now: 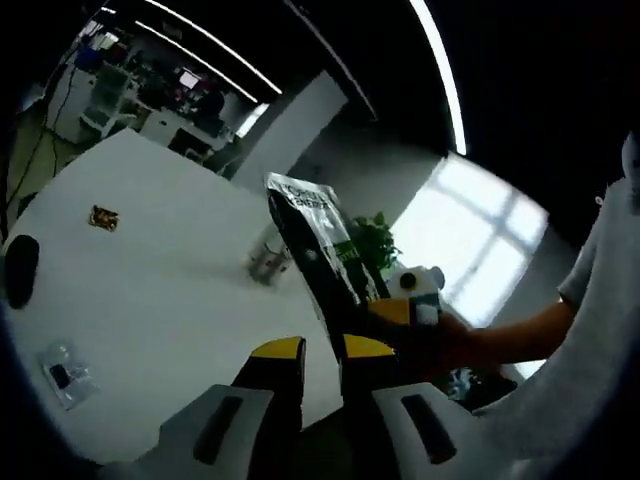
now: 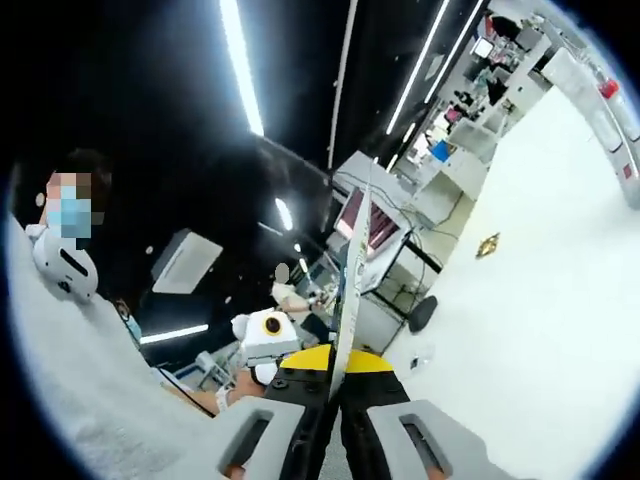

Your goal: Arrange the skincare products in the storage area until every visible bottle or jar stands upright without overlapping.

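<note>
A flat black-and-white sachet [image 1: 318, 238] with green print stands on edge in the air above the white table [image 1: 170, 290]. My right gripper [image 1: 412, 312] comes in from the right and pinches its lower part. In the right gripper view the same sachet [image 2: 350, 270] appears edge-on as a thin strip, clamped between the yellow-tipped jaws of my right gripper [image 2: 338, 362]. My left gripper [image 1: 322, 352] sits just below the sachet's lower end with its jaws apart, the sachet's edge close to the right jaw.
On the table stand a small metallic cup [image 1: 268, 262], a gold-brown wrapper [image 1: 103, 217], a black oval object [image 1: 20, 268] and a clear little packet [image 1: 65, 372]. A person's forearm [image 1: 510, 335] and grey sleeve [image 1: 600, 330] are at the right. Desks and screens lie beyond the table.
</note>
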`<state>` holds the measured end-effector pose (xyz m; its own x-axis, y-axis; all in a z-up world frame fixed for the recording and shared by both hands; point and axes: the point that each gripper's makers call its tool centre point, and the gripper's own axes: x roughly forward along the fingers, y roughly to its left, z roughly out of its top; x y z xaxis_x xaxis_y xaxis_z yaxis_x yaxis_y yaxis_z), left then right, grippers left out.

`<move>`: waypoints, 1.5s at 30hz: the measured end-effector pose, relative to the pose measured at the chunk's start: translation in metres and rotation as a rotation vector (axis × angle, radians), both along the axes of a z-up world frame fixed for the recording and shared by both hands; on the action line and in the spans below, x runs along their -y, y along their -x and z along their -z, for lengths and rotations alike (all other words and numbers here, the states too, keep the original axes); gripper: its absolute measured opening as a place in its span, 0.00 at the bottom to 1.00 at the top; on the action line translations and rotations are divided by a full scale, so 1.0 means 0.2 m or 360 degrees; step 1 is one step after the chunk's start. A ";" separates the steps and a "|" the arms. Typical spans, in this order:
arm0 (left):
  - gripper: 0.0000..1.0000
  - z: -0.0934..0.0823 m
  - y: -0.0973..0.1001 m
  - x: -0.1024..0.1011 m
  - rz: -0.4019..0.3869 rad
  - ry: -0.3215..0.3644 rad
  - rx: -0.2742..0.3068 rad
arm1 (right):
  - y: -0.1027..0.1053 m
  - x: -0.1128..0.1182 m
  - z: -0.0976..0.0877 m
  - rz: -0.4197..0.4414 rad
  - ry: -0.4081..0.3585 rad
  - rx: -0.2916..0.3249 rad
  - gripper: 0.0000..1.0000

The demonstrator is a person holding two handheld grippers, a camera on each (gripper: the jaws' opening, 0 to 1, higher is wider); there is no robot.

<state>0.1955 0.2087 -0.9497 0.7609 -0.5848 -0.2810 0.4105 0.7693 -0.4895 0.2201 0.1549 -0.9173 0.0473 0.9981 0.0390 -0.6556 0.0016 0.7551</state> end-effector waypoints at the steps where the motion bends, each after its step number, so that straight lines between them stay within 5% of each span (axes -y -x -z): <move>1: 0.13 0.02 0.00 0.00 0.0005 -0.0067 0.0004 | -0.01 0.00 0.00 -0.0005 0.0013 0.0010 0.00; 4: 0.06 0.11 0.01 -0.01 0.0052 -0.0410 0.0019 | -0.07 0.02 -0.01 0.0014 0.0011 0.0017 0.00; 7: 0.05 0.18 0.03 0.01 0.0084 -0.0600 0.0059 | -0.12 0.03 -0.02 0.0049 0.0003 0.0011 0.00; 9: 0.06 0.29 0.06 0.04 0.0135 -0.0699 -0.0009 | -0.15 0.03 -0.03 0.0066 -0.0002 0.0010 0.00; 11: 0.05 0.38 0.09 0.05 0.0228 -0.0937 -0.0029 | -0.18 0.03 -0.04 0.0083 -0.0001 0.0012 0.00; 13: 0.02 0.44 0.10 0.07 0.0286 -0.1058 -0.0009 | -0.22 0.02 -0.04 0.0098 -0.0002 0.0002 0.00; 18: 0.05 0.51 0.08 -0.01 0.0215 -0.1111 -0.0118 | -0.30 0.03 -0.04 0.0169 -0.0012 -0.0042 0.00; 23: 0.02 0.57 0.11 -0.01 0.0281 -0.1204 -0.0167 | -0.42 0.03 -0.02 0.0271 -0.0026 -0.0125 0.00; 35: 0.05 0.61 0.13 -0.02 0.0322 -0.1271 -0.0202 | -0.72 -0.02 0.13 0.0467 0.0030 -0.0326 0.00; 45: 0.01 0.64 0.14 -0.02 0.0373 -0.1298 -0.0201 | -0.85 -0.09 0.28 0.0533 0.0125 -0.0479 0.00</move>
<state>0.1683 0.2133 -1.0768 0.5805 -0.3011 -0.7565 0.5825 0.8028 0.1274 0.3901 0.1725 -0.9726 0.3653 0.9254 -0.1011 -0.3607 0.2408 0.9011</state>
